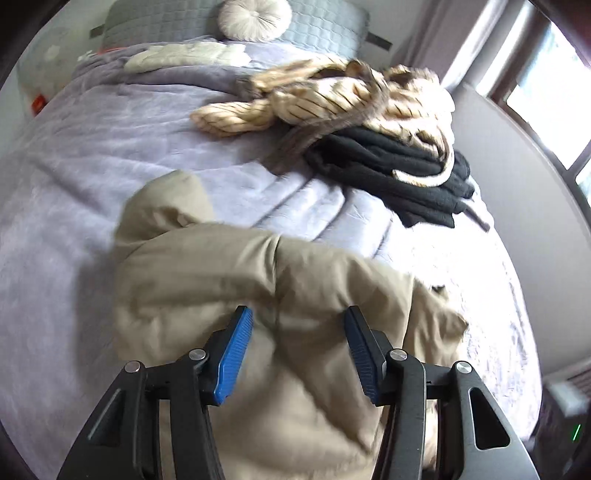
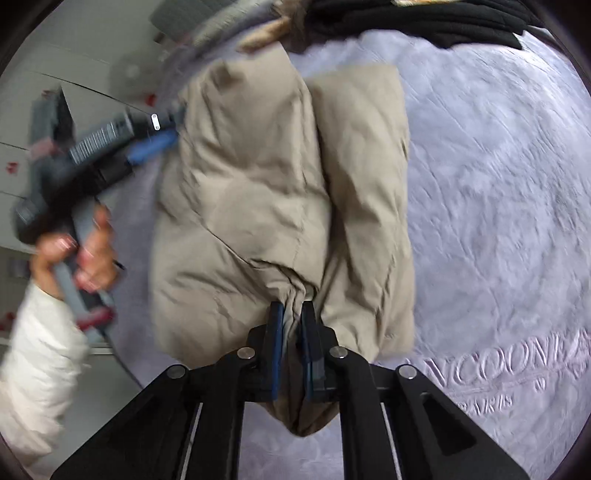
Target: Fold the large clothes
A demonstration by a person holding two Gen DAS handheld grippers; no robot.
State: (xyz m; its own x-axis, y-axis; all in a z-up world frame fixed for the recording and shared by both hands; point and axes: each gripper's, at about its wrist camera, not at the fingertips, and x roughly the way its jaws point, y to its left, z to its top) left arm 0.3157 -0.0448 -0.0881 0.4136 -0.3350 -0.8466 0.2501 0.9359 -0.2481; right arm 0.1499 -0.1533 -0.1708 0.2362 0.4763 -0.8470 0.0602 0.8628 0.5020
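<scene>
Left wrist view: left gripper (image 1: pixel 298 321) tilted down over a beige padded jacket (image 1: pixel 229 266), blue pads (image 1: pixel 236 354) spread with a clear gap, jacket fabric below and between them but not pressed by either pad. Jacket bunched and puffy on a lavender bedspread (image 1: pixel 74 184), toward the near edge of the bed. Further up the bed, near its right edge, a folded black garment (image 1: pixel 399 173) with a cream-and-brown striped fuzzy garment (image 1: pixel 332 96) heaped partly on top of it. At the head of the bed, a grey quilted pillow (image 1: pixel 325 26) with a round cream cushion (image 1: pixel 255 16) resting on it, and a flat cream piece of cloth (image 1: pixel 184 55) just below. Window (image 1: pixel 546 74) beyond the bed's right edge. Right wrist view: right gripper (image 2: pixel 292 314) pinched together on a gathered fold of the beige jacket (image 2: pixel 251 184), cloth squeezed between the dark blue pads (image 2: pixel 277 347) and hanging out below them. Jacket folded into two long padded lobes side by side, stretching away up the bedspread (image 2: pixel 498 184). Embossed lettering (image 2: pixel 495 365) on the bedspread near the lower right. At the jacket's left edge, left gripper (image 2: pixel 173 125) blurred, its blue tip right at the fabric; cannot tell from here whether touching. Hand (image 2: pixel 88 254) wrapped around its grey handle, white sleeve (image 2: pixel 37 369) below. Black garment (image 2: pixel 424 22) at the far edge.
</scene>
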